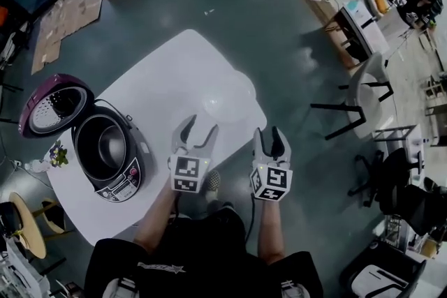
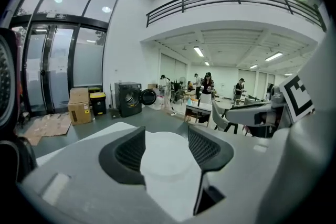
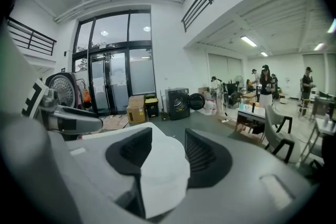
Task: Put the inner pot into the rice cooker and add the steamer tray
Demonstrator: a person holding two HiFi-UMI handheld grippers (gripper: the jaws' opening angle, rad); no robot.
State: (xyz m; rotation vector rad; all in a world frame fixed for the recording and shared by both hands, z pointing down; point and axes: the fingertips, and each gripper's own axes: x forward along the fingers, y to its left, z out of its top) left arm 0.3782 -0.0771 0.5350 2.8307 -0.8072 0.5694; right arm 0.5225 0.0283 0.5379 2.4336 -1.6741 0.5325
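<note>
Left tool (image 1: 199,124), jaws apart, facing steamer tray (image 1: 227,98), rice cooker (image 1: 127,181) alongside

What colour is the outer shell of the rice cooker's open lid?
Purple. The lid shows best in the head view.
</note>
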